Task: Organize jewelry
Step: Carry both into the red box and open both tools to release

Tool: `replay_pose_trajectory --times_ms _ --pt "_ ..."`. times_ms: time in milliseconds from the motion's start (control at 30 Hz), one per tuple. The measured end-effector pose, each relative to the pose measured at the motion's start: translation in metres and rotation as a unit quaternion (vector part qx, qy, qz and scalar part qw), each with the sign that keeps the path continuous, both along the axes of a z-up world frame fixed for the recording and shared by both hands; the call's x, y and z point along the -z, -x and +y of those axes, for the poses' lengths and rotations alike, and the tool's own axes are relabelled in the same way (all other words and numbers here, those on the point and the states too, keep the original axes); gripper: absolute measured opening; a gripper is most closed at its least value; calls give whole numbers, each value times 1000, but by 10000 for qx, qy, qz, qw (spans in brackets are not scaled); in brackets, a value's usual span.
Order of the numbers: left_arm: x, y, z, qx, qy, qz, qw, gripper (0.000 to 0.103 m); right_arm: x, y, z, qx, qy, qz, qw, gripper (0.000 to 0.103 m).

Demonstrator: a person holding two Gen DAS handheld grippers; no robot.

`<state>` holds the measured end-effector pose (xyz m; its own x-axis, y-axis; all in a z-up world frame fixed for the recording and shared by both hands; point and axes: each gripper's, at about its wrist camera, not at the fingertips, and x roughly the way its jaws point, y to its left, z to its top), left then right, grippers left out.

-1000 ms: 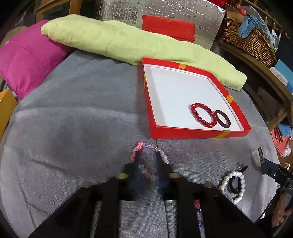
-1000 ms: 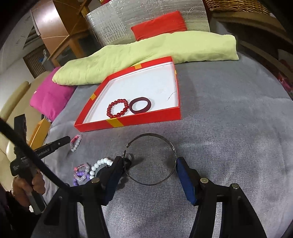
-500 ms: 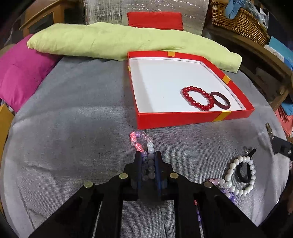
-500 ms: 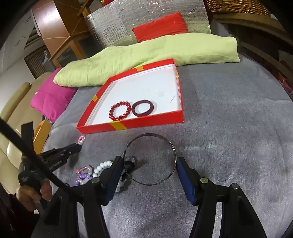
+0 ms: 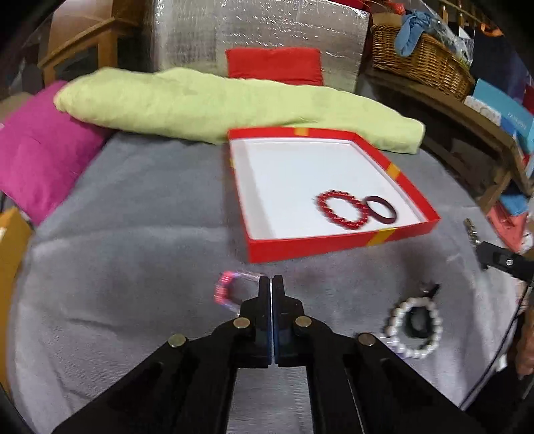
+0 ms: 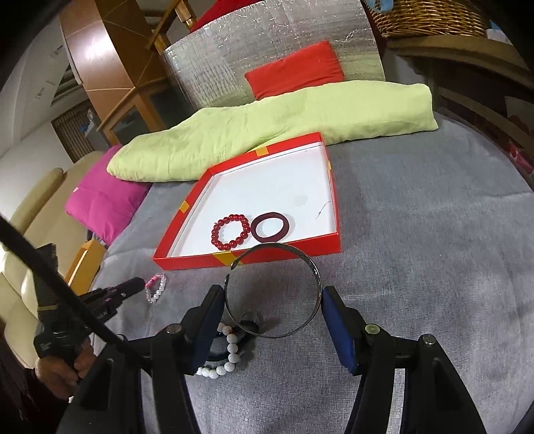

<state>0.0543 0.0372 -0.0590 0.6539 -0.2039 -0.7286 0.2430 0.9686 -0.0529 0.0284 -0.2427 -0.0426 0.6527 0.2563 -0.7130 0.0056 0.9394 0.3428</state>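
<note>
My left gripper [image 5: 271, 278] is shut on a pink-and-white bead bracelet [image 5: 222, 290], which hangs blurred off the left side of its tips just above the grey cloth. The right wrist view shows the same gripper [image 6: 135, 285] and bracelet [image 6: 157, 288]. My right gripper [image 6: 273, 292] is shut on a silver open bangle [image 6: 312, 263], with both blue pads against its rim, held above the cloth. Just ahead, a red box [image 5: 333, 247] [image 6: 187, 260] with a white floor holds a red bead bracelet [image 5: 320, 203] [image 6: 215, 233] and a dark red bangle [image 5: 383, 220] [image 6: 285, 227].
A white bead bracelet [image 5: 393, 320] [image 6: 230, 347] around a black ring [image 5: 417, 329] lies on the cloth under the right gripper. A green cushion [image 5: 233, 103], a pink cushion [image 5: 36, 153] and a silver foil panel [image 5: 267, 26] border the far side. A wicker basket [image 5: 417, 63] sits on the right shelf.
The left jaws closed on the pink-and-white bracelet and raised it off the cloth toward the box. The right gripper kept the silver bangle, now seen against the box's front wall.
</note>
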Motion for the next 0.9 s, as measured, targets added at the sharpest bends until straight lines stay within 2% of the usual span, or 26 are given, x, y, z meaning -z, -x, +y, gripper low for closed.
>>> replay_pose_trajectory --times_ms 100,133,167,200,333,433,533,633,900 --pt "7 -7 4 -192 -133 198 9995 1 1 0 -1 -7 -16 10 10000 63" --pt "11 -9 5 -250 -160 292 9991 10 1 1 0 -7 -10 7 10000 63" --pt "17 -13 6 -312 -205 399 9985 23 0 1 0 -13 -21 8 10000 63" --pt "20 -15 6 -374 -249 455 9980 27 1 1 0 -16 -33 12 10000 63" --pt "31 -21 6 -395 -180 564 9975 27 2 1 3 -75 -22 25 10000 63" --pt "31 -21 5 -402 -184 507 9977 7 2 2 4 -82 -13 32 10000 63" --pt "26 -16 1 -289 -173 413 9986 7 1 3 3 -48 14 -24 10000 63" --pt "13 -4 -7 -64 -151 147 9998 7 -2 3 0 -12 -23 -81 10000 63" --pt "-38 15 -21 403 475 -573 9964 7 -16 -14 1 10 -7 -403 9992 63"
